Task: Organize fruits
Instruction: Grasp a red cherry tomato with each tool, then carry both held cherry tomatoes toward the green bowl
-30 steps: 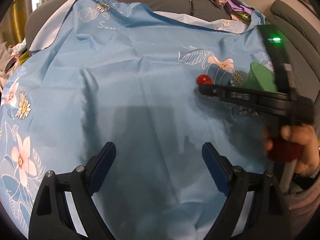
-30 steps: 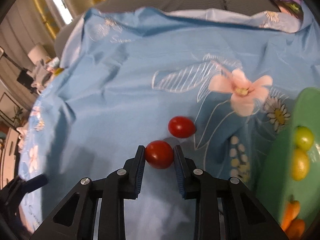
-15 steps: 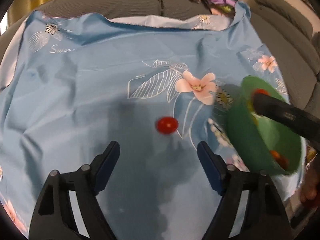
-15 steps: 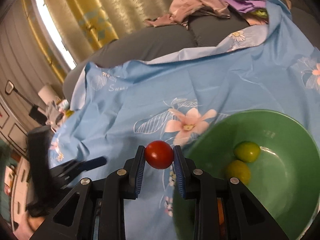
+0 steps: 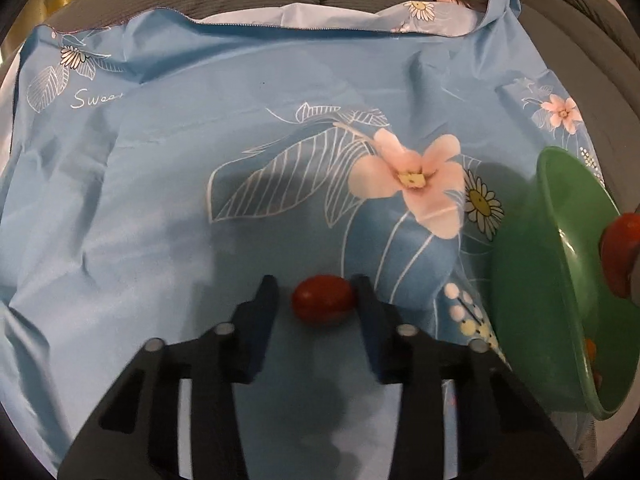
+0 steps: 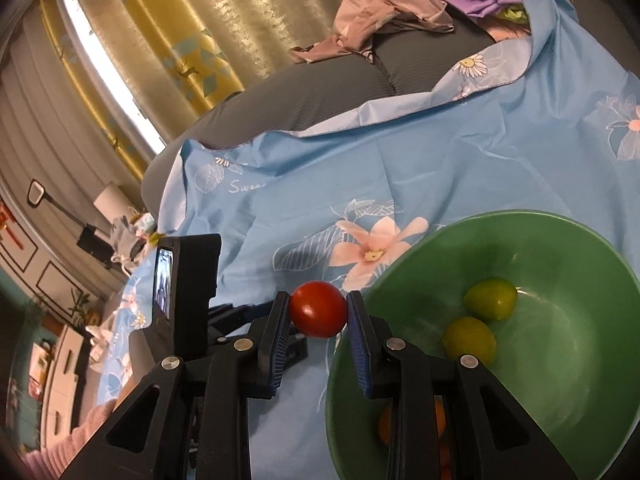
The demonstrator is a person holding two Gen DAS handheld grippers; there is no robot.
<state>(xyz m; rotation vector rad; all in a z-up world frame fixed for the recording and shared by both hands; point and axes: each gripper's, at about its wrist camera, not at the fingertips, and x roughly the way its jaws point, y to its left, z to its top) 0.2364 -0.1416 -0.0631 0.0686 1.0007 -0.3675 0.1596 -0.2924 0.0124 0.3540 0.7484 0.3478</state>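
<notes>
A red cherry tomato (image 5: 322, 300) is lying on the blue floral cloth (image 5: 168, 184), out on the open cloth toward its right edge, just left of the green bowl (image 5: 532, 304). The left gripper (image 5: 316, 300) is reaching down around it: its jaws are closing, with the tomato between them. The right pad looks to be at the tomato's skin, while a thin gap is showing on the left side, so the tomato is sitting between the fingers without being squeezed.

A second red cherry tomato (image 6: 318, 309) is being held off the cloth by the right gripper (image 6: 318, 312), whose jaws are clamped on its two sides, narrow enough that the fruit fills the gap. It is hanging just at the left rim of the green bowl (image 6: 580, 248), not yet over the hollow. In the left wrist view this same tomato (image 5: 622, 254) is showing at the right border, above the bowl.

Inside the bowl two yellow-green fruits (image 6: 490, 299) are resting side by side against its far wall, and something orange (image 6: 386, 426) is lying at the bottom, mostly hidden behind the gripper's fingers.

The cloth is spreading over a grey sofa (image 6: 304, 92), its far edge folded back. A heap of clothes (image 6: 384, 12) is lying on the sofa's back, and yellow patterned curtains (image 6: 180, 40) are hanging behind.
</notes>
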